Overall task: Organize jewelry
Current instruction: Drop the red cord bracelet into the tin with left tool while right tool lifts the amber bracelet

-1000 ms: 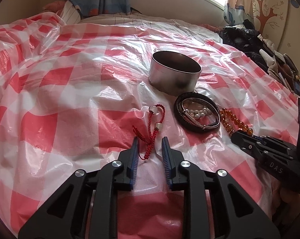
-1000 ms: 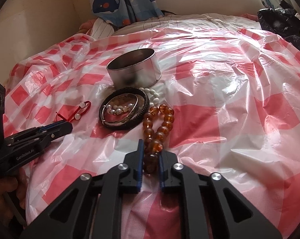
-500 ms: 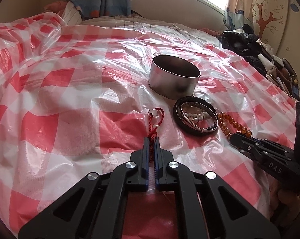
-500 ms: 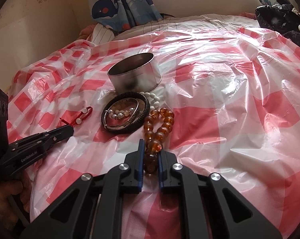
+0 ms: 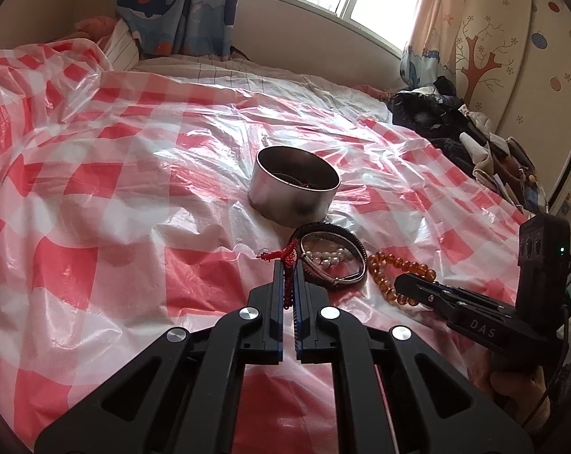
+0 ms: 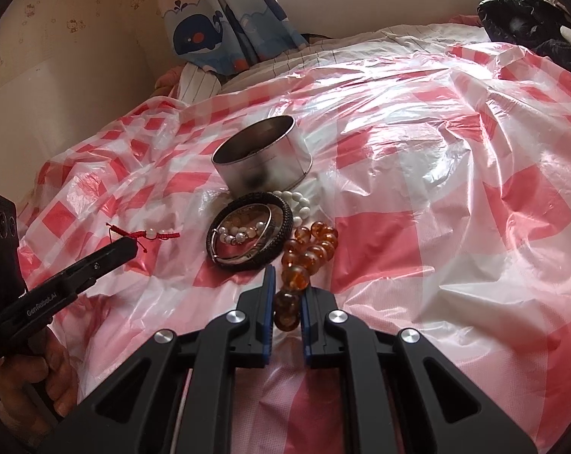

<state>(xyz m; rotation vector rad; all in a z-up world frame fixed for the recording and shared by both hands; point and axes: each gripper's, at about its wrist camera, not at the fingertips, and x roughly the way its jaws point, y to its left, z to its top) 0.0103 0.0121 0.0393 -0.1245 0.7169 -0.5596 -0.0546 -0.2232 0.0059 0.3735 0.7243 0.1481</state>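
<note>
A: Item one, left gripper (image 5: 288, 270)?
B: Jaws drawn nearly together, clamped on the red cord bracelet (image 5: 285, 261); the cord runs out past the fingertips, lifted above the sheet, white beads on it in the right wrist view.

A: Item two, right gripper (image 6: 286, 295)?
B: Jaws narrowly apart, pinched on the amber bead bracelet (image 6: 304, 253); the rest of the strand lies on the checked plastic sheet (image 6: 456, 208).

A: Surroundings?
B: Black woven bangle (image 6: 249, 236) just beside the amber beads, ringing a silver bangle (image 6: 247, 255) and pearl strand (image 6: 234, 236). White bead bracelet (image 6: 297, 202) behind it. Round metal tin (image 6: 262, 157) beyond, upright, open.
</note>
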